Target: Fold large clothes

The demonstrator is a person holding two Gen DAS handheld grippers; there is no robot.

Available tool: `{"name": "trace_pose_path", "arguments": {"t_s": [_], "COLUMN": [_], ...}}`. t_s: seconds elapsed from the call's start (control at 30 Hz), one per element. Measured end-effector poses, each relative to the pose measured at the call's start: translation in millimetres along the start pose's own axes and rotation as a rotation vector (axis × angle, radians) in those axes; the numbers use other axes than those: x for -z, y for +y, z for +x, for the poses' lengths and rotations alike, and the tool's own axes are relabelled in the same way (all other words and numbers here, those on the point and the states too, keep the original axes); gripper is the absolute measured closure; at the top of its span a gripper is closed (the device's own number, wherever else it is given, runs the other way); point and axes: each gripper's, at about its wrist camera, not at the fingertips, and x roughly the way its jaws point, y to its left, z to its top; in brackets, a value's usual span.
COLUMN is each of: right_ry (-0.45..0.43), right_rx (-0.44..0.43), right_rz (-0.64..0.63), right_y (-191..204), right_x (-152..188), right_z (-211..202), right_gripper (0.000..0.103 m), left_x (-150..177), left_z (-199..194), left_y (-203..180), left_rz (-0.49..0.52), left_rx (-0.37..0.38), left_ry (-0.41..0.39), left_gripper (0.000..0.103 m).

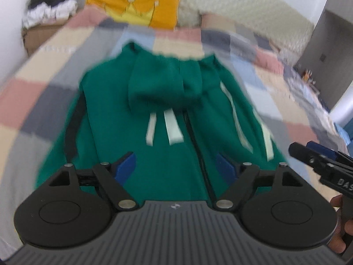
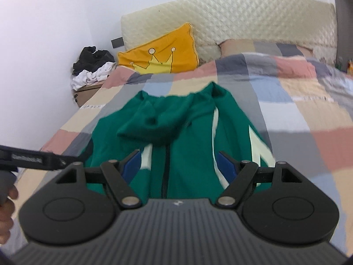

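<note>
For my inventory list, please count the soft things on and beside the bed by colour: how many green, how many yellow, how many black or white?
Green: 1, the hoodie
Yellow: 1, the crown pillow
Black and white: 1, the pile of clothes beside the bed
Total: 3

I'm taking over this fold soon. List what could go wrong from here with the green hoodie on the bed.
1. The hood lies flopped over the green hoodie chest; folding over it would likely leave a lump.
2. Both the left gripper and the right gripper are open and hold nothing, so the next grasp may catch only the top layer.
3. The pale drawstrings lie loose on the front and could snag or get trapped in a fold.
</note>
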Motion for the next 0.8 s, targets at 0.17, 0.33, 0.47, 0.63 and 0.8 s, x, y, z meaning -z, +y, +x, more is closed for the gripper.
{"name": "trace_pose_path", "arguments": {"t_s": [0.17,0.33,0.47,0.63,0.8], "right_ry": [0.022,0.037,0.050,0.055,0.042], "right_rx": [0.018,0.016,0.069,0.048,0.073], "right_rz": [0.048,0.072,0.039,0.109,0.118], "right_y": [-15.5,-29.7,-39.2,-54.4,-62.6], "right_x": [27.4,41.6,52.6,51.6,50.3], "right_z": [1.9,18.6,36.5,43.9,48.6], "right_gripper": [0.026,0.026,0.026,0.026,0.026], "left_x": [34.5,45.4,56.0,67.5,56.3], "left_z": [36.6,68.8,101.6,140.2,131.4], "left_y": [-6.7,-26.0,-42.9,-47.4,-40.5], "left_rz": [0.001,0.070,0.184,0.282,0.292], "left_rx": [0.009,0.010,-0.085,-0.204,-0.221], "left_ry": [0.096,0.128,0.160,0.211,0.184], "left_gripper": [0.020,0.021,0.022,0.041,0.090]}}
